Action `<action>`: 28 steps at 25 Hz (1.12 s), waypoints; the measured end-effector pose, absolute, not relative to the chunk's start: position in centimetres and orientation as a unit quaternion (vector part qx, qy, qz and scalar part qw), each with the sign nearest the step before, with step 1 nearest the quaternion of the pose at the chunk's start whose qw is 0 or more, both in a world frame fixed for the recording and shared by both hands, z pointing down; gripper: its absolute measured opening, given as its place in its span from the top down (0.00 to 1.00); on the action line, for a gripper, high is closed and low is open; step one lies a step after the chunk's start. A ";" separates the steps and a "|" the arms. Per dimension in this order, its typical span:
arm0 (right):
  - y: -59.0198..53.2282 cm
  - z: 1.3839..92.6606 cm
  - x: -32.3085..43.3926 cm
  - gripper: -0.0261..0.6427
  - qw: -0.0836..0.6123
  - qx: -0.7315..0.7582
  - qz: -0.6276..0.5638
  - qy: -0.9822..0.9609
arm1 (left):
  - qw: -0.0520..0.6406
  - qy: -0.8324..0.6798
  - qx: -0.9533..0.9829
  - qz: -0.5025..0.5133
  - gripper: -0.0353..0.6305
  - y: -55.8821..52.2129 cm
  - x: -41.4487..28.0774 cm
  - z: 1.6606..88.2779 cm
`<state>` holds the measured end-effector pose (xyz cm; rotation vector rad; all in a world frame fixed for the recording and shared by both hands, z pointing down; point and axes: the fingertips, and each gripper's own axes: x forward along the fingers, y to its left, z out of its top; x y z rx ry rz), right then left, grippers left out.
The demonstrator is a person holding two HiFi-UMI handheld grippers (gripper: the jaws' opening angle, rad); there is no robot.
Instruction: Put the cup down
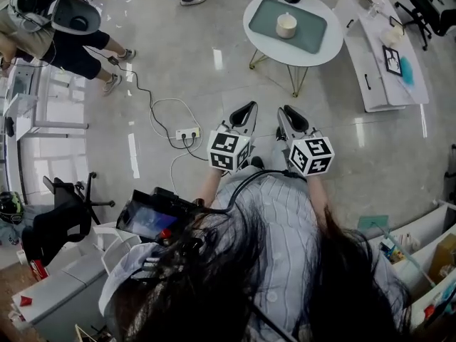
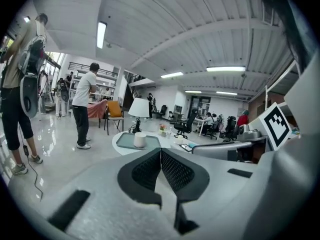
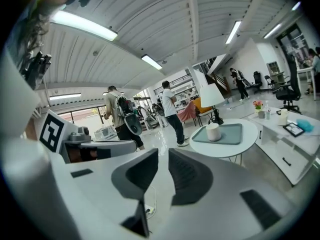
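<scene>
- The grey two-jaw left gripper [image 2: 161, 152] with black ribbed pads is being held clenched: its jaws are meeting at the tips and nothing is being gripped between them.
- The matching grey right gripper [image 3: 161, 155] is being held with its jaws a narrow slit apart, almost closed. Only the pale tiled floor [image 3: 165, 140] is being seen through the slit, so it is being carried empty.
- In the head view, both the left gripper [image 1: 246, 110] and the right gripper [image 1: 288, 112] are being held side by side in front of the person, well apart from the round white table [image 1: 329, 51].
- Judged from this, the set-down is already being treated as complete, and the step in hand is the clearing away.
- For this step to be done well, both grippers are being kept best at their present level and clear of the table rim, so that nothing is being nudged.
- If a re-grip is being considered, the jaws are first being opened wider than the cup, before any approach.
- The short white cylindrical cup [image 1: 286, 26] is being seen upright and untouched, with a matt, plain wall and no handle in view.
- The cup is being borne by the grey-green rounded rectangular tray [image 1: 311, 37], near that tray's middle, on the table.
</scene>
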<state>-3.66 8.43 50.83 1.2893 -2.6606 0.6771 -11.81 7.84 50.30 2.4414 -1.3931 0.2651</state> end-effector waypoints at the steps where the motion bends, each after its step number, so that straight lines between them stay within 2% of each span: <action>1: 9.0 50.8 -3.6 0.84 0.054 0.427 0.220 -0.875 | 0.158 -0.484 0.855 0.093 0.92 8.2 -11.7 50.4; 11: 12.5 50.1 -2.1 0.89 0.052 0.448 0.199 -0.870 | 0.157 -0.452 0.873 0.092 0.92 10.5 -9.6 50.7; 28: 13.9 50.1 -2.2 0.89 0.066 0.442 0.190 -0.875 | 0.156 -0.445 0.877 0.090 0.92 11.6 -8.9 50.6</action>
